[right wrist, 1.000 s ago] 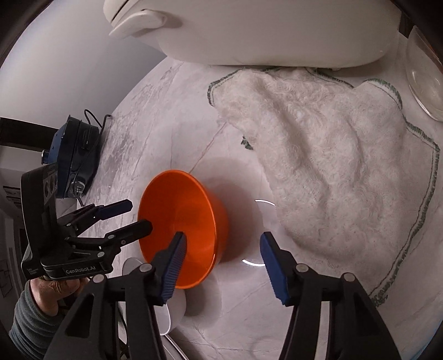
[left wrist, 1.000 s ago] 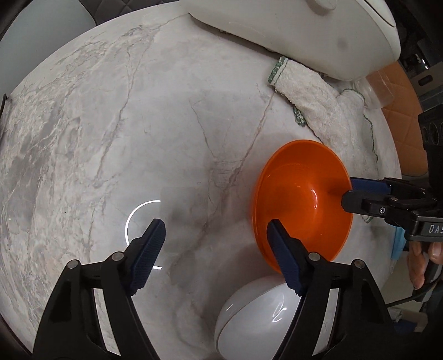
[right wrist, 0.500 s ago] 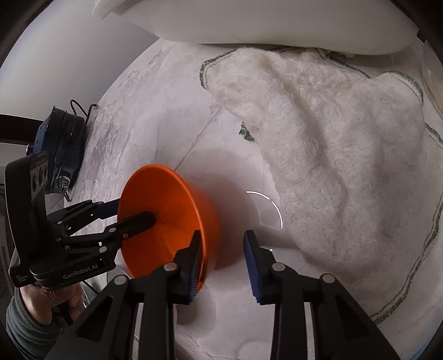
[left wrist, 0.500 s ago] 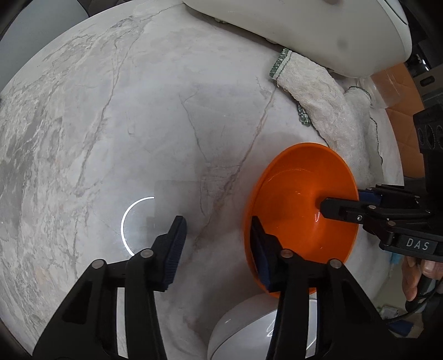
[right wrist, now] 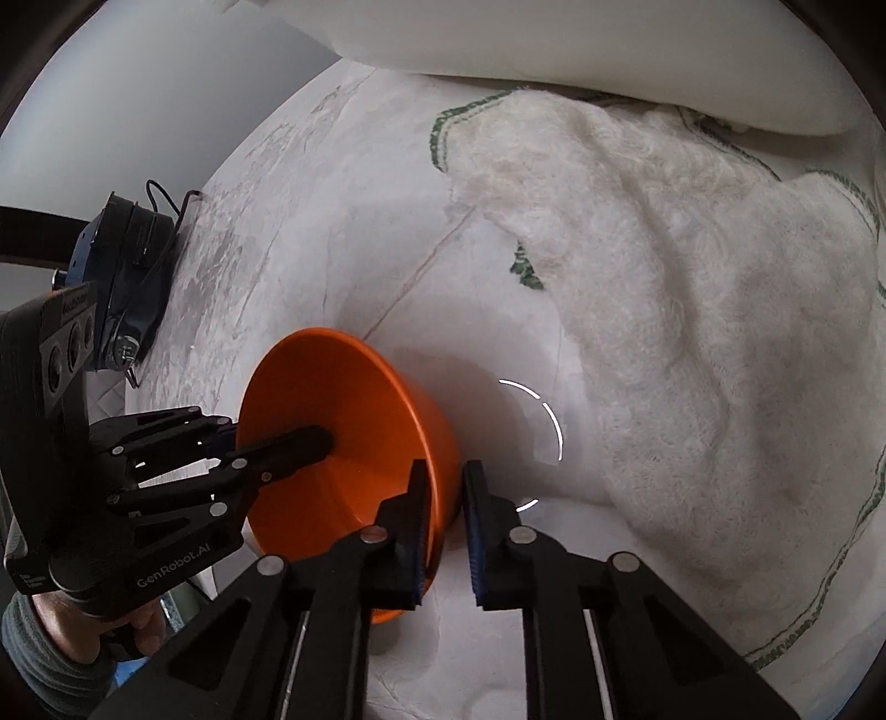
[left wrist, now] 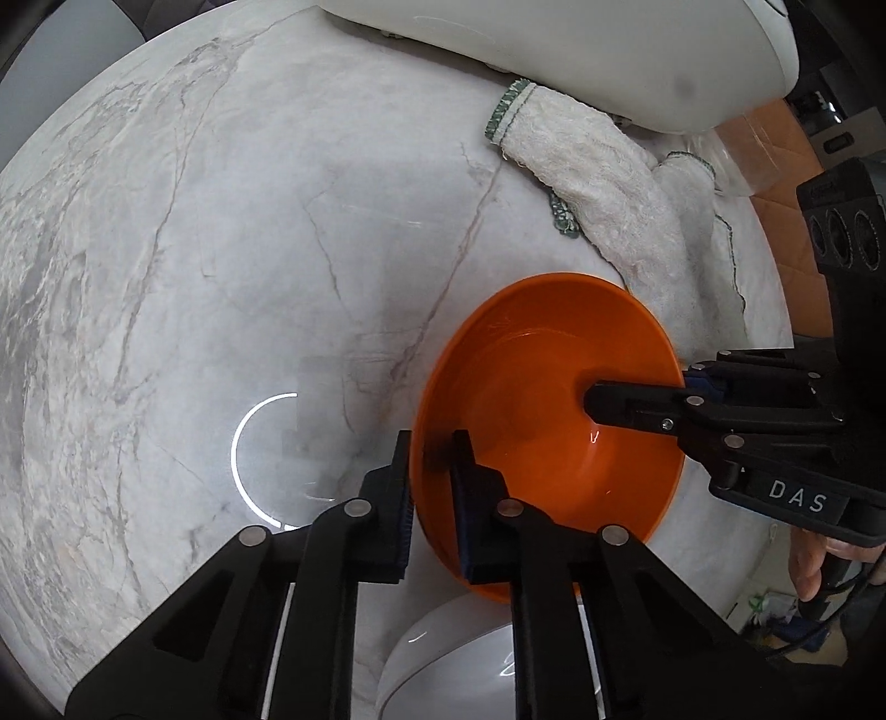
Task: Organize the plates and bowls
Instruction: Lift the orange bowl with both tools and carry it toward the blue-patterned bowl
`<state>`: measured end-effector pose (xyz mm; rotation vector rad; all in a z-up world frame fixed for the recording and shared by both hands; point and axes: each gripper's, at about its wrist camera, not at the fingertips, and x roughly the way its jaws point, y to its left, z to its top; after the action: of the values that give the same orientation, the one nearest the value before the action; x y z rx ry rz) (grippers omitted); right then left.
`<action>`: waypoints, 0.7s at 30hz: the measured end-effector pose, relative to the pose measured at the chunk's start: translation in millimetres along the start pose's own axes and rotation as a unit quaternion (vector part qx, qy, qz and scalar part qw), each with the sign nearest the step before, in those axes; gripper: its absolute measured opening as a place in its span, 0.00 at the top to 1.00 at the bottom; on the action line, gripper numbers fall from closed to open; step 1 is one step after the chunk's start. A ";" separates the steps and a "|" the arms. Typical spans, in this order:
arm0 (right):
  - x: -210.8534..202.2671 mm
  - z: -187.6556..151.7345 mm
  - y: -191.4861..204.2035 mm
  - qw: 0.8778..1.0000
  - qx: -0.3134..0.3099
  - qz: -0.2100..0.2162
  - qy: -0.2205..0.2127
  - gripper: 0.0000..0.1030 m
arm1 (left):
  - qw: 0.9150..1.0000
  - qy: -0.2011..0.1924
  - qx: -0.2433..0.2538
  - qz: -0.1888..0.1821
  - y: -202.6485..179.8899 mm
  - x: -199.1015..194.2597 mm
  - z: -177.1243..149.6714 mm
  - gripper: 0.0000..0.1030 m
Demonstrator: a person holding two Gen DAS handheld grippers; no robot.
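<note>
The orange bowl [left wrist: 531, 410] is tipped on its side just above the marble table [left wrist: 221, 221], gripped from both sides: the left gripper [left wrist: 432, 459] is closed on its near-left rim, one finger inside and one outside, and the right gripper [right wrist: 443, 487] is likewise clamped on the opposite rim. A white bowl [left wrist: 459, 664] sits just near of it, and a white towel [right wrist: 692, 332] lies on the table to the far right

A pale veined marble table [left wrist: 221, 232] carried 1 rumpled white towel [right wrist: 692, 343] with green stitched edging, 1 white bowl [left wrist: 443, 664] at its near edge, and 1 large white appliance [left wrist: 581, 50].
</note>
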<state>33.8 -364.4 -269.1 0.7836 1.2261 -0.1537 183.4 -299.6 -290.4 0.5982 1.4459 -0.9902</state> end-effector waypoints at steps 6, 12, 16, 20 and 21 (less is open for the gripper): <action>-1.6 0.9 -3.1 1.000 0.006 0.003 -0.003 0.87 | 1.000 0.001 -0.005 -0.003 -10.0 4.4 1.9 0.91; -6.2 2.5 0.7 1.000 0.002 -0.001 -0.007 0.88 | 1.000 -0.002 -0.010 -0.002 -6.8 -1.1 3.0 0.91; -8.9 3.6 5.6 1.000 -0.001 -0.001 -0.009 0.88 | 1.000 -0.006 -0.015 -0.001 -1.7 -10.9 1.1 0.91; -14.4 5.6 16.0 1.000 -0.009 0.002 -0.011 0.88 | 1.000 -0.014 -0.025 0.003 6.9 -29.2 -6.7 0.91; -16.0 6.3 21.1 1.000 -0.013 0.003 -0.012 0.88 | 0.999 -0.018 -0.029 0.003 10.5 -35.3 -10.0 0.91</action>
<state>43.6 -357.5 -244.6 0.7615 1.1998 -0.1421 192.0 -279.1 -259.3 0.5403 1.4355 -0.9460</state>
